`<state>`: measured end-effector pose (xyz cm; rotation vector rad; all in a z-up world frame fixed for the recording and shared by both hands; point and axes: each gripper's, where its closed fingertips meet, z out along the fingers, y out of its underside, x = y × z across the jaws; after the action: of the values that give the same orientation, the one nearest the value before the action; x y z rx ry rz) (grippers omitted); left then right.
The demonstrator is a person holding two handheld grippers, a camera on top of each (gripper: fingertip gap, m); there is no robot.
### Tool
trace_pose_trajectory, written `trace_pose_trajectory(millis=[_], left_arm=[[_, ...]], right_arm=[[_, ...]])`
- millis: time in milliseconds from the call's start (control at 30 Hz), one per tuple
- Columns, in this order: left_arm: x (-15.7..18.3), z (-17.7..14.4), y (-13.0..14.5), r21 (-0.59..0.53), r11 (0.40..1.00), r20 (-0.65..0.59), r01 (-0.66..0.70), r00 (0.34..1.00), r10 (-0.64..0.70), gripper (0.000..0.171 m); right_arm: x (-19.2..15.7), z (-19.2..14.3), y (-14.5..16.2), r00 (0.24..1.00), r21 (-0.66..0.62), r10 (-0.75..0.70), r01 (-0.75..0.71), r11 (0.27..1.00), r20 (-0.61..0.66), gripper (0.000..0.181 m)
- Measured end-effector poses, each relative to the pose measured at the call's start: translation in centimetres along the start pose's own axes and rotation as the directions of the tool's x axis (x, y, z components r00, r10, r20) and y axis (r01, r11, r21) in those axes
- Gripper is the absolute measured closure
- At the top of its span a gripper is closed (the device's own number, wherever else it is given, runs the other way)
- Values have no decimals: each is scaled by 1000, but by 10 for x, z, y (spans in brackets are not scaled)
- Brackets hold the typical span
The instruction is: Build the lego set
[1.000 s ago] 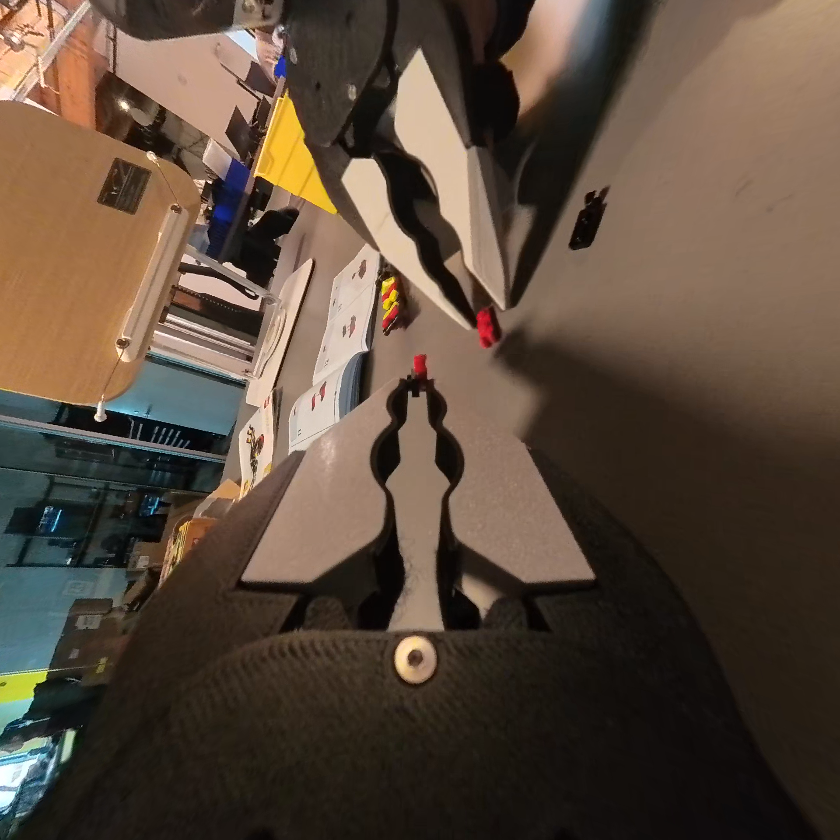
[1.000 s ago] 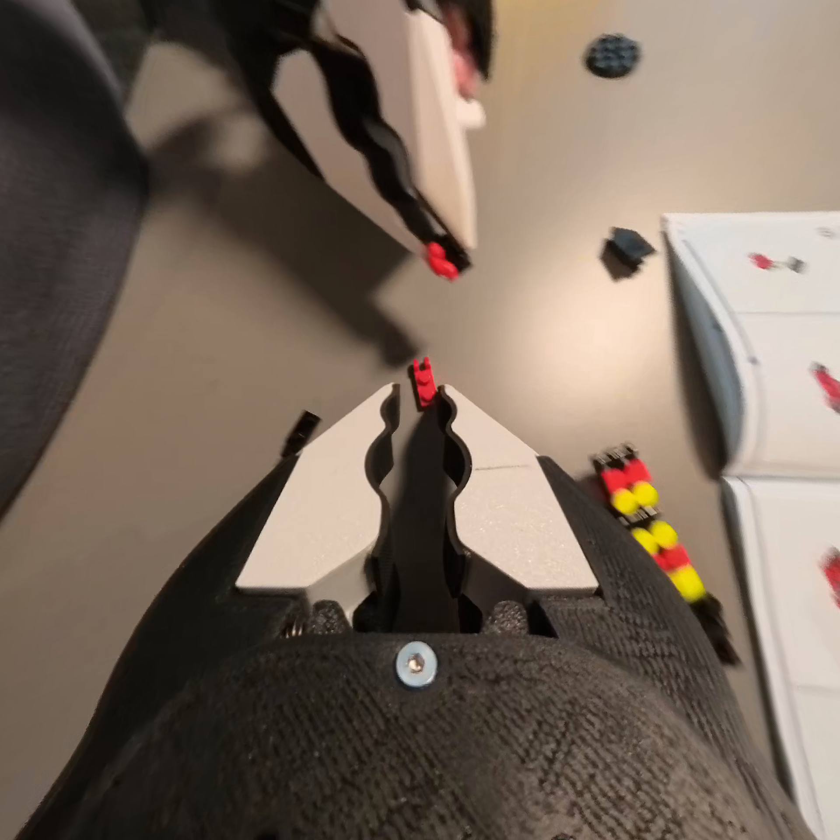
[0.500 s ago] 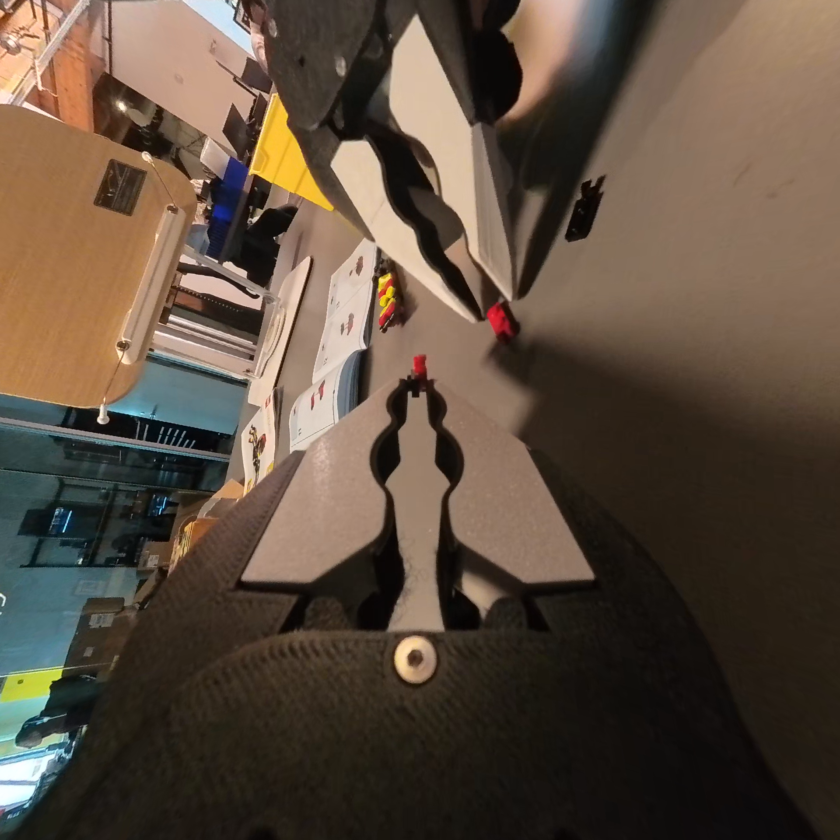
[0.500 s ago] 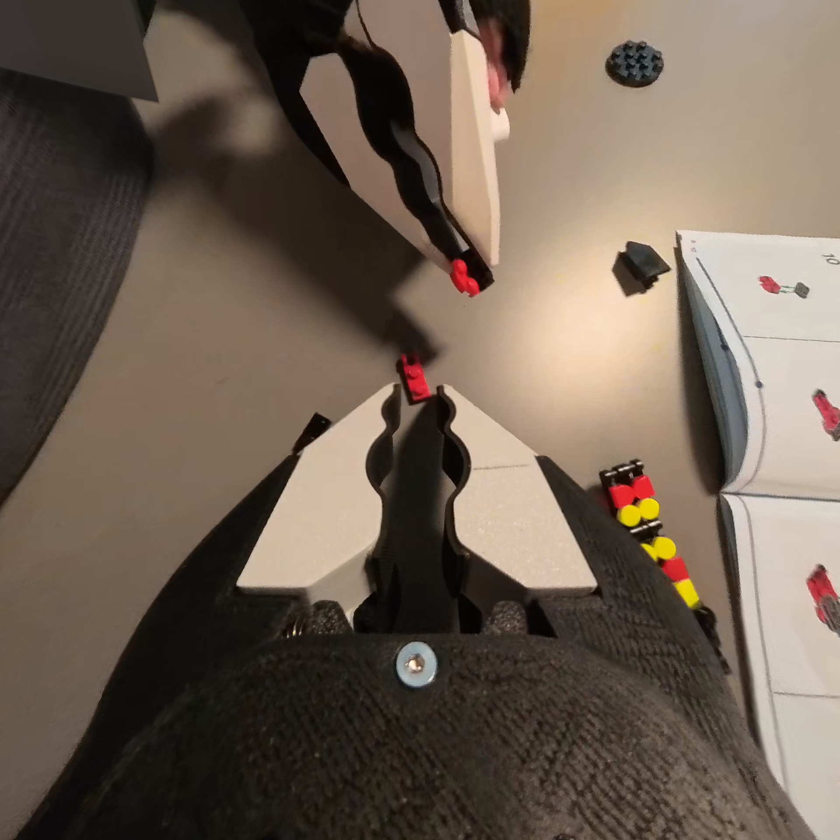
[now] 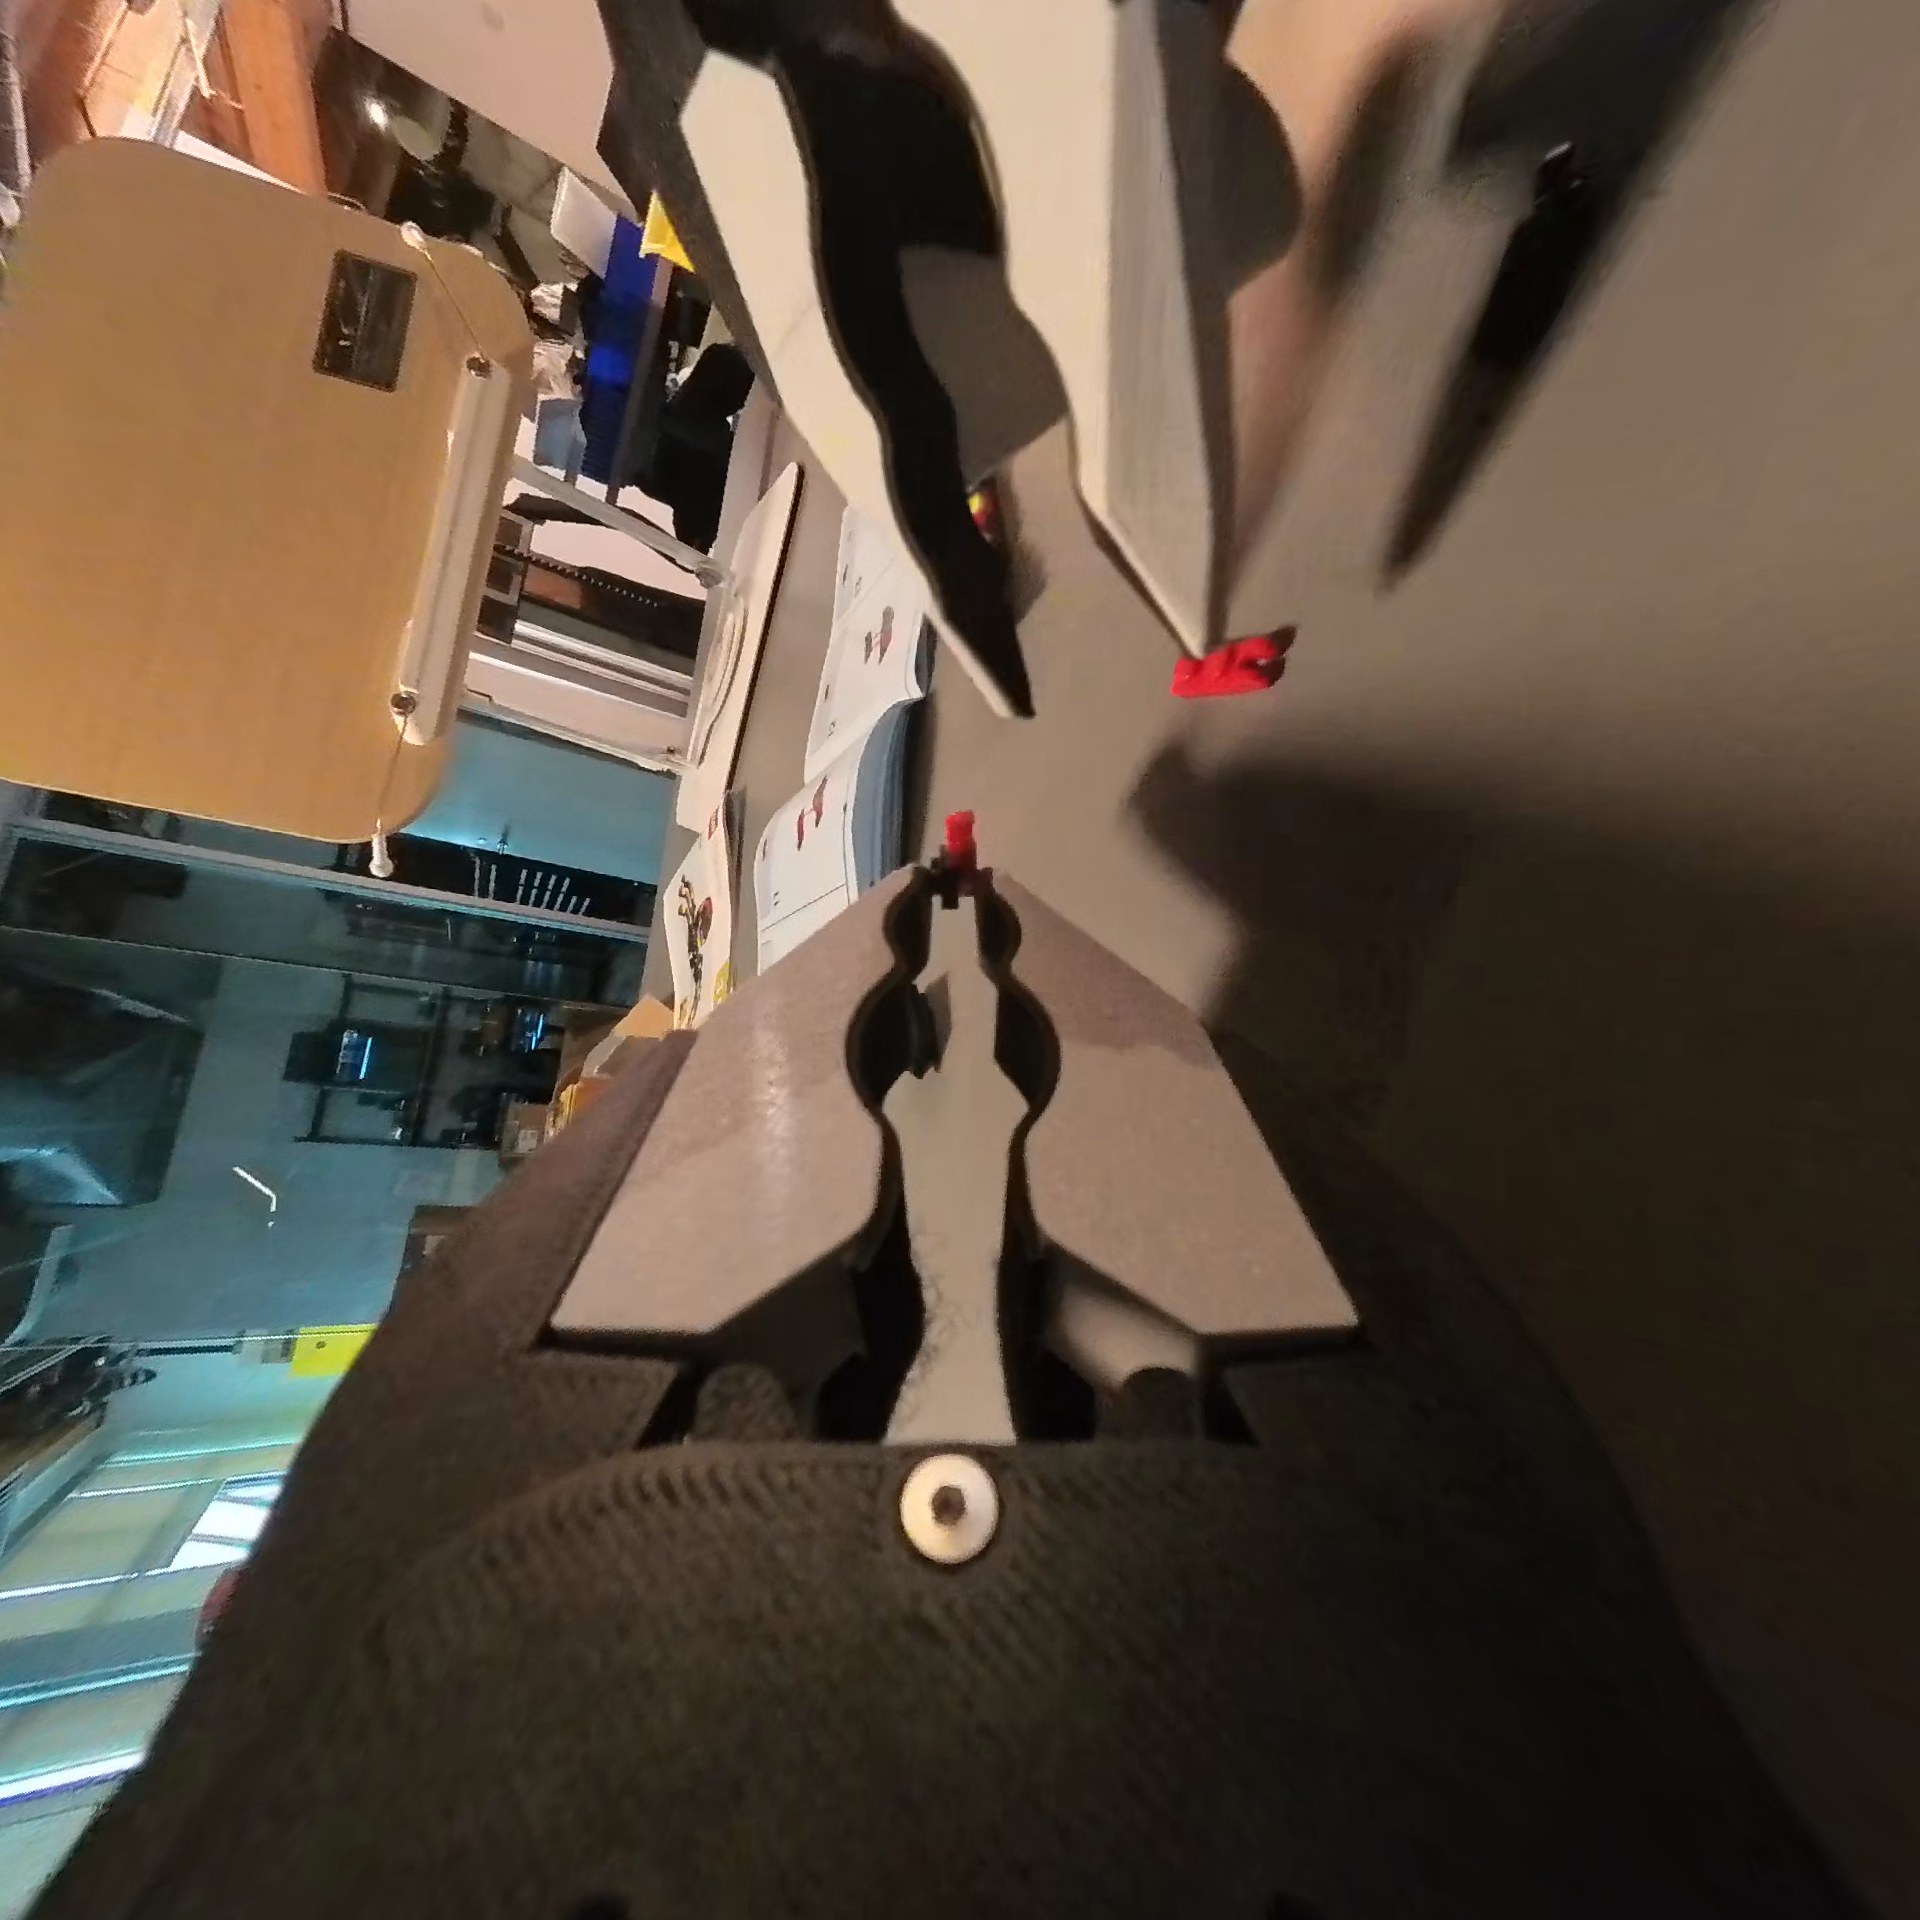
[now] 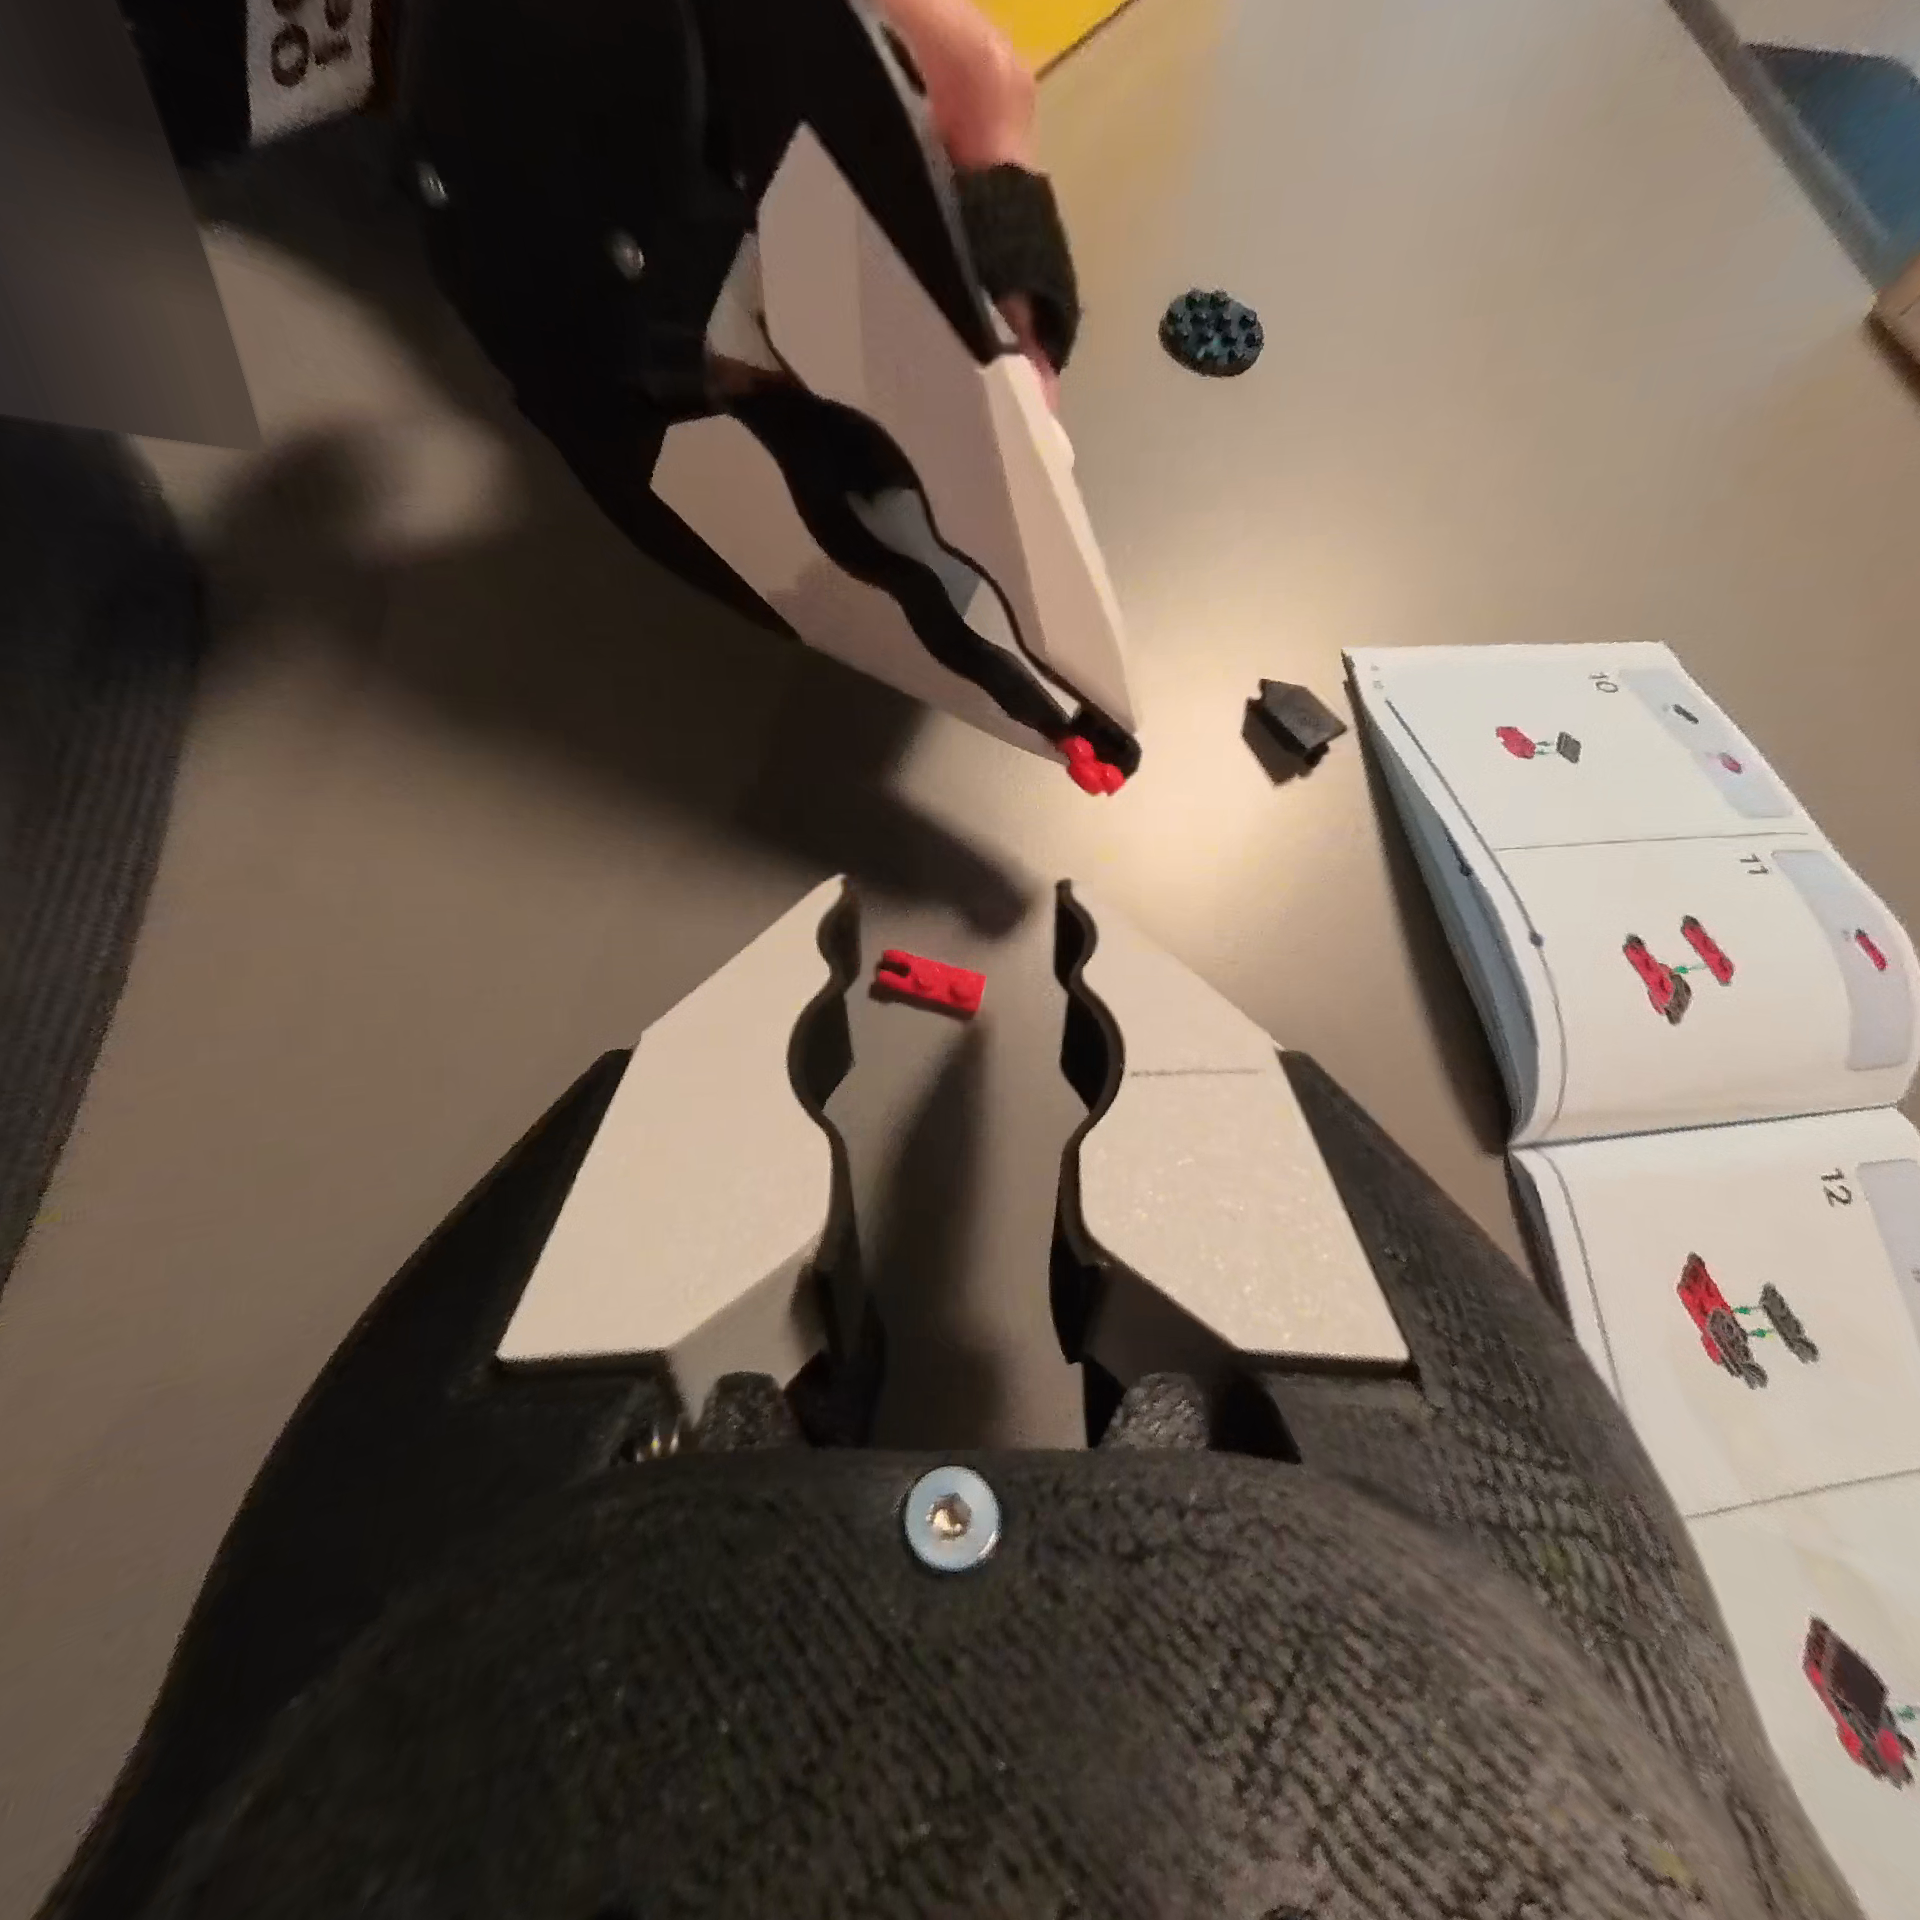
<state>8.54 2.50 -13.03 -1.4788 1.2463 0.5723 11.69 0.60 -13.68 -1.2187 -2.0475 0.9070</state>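
My left gripper (image 5: 958,878) is shut on a small red lego piece (image 5: 958,836), held above the grey table (image 5: 1558,935). It also shows in the right wrist view (image 6: 1103,740), with the red piece (image 6: 1091,771) at its tips. My right gripper (image 6: 951,904) is open and low over the table. A flat red plate (image 6: 928,982) lies loose on the table between its fingers. In the left wrist view the right gripper (image 5: 1112,675) hangs open at the top, with the red plate (image 5: 1231,665) at one fingertip.
An open instruction booklet (image 6: 1662,883) lies to the right. A black sloped piece (image 6: 1294,722) and a round black piece (image 6: 1210,330) lie beyond the grippers. Another black piece (image 5: 1527,291) lies on the table. A wooden chair (image 5: 229,488) stands behind. Spacing between my two grippers at the tips: around 4 centimeters.
My right gripper has opened and let go of the red plate, which now lies flat on the table between its fingers. My left gripper still holds its red piece, now closer to the right gripper.
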Motion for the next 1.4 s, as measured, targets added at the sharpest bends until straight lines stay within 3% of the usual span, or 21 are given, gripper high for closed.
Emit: trace_pose_trajectory(millis=[167,333,400,533,700,933,1033,1233,1333,1400], left_arm=[[1,1,1,1,1000,-10,12,1000,-12,164],[1,2,2,-9,1000,0,-7,1000,7,164],[0,3,2,-15,999,11,-32,999,32,164],[0,3,2,-23,997,28,-70,997,71,164],[1,4,3,-35,995,32,-91,995,93,164],[7,5,-1,-31,986,28,-162,986,162,164],[9,5,-2,-28,983,24,-182,983,183,164],[15,6,-6,-10,976,5,-216,976,216,163],[18,6,-9,-5,957,16,-289,957,289,163],[19,6,-10,-9,941,30,-340,940,340,163]], right_arm=[[9,5,13,988,-106,-118,107,989,-103,134],[34,-12,30,955,-219,-196,147,964,-222,137],[37,-15,34,965,-208,-146,100,973,-220,142],[21,-9,28,990,-112,100,-111,988,-99,150],[24,-2,34,954,-100,264,-280,955,-144,153],[30,-4,36,941,-92,287,-306,948,-181,170],[32,-7,38,947,-113,252,-278,954,-201,166],[26,-5,29,959,-67,241,-253,965,-149,176],[14,-8,2,936,87,352,-352,932,23,176],[9,-8,-1,912,100,399,-407,908,94,176]])
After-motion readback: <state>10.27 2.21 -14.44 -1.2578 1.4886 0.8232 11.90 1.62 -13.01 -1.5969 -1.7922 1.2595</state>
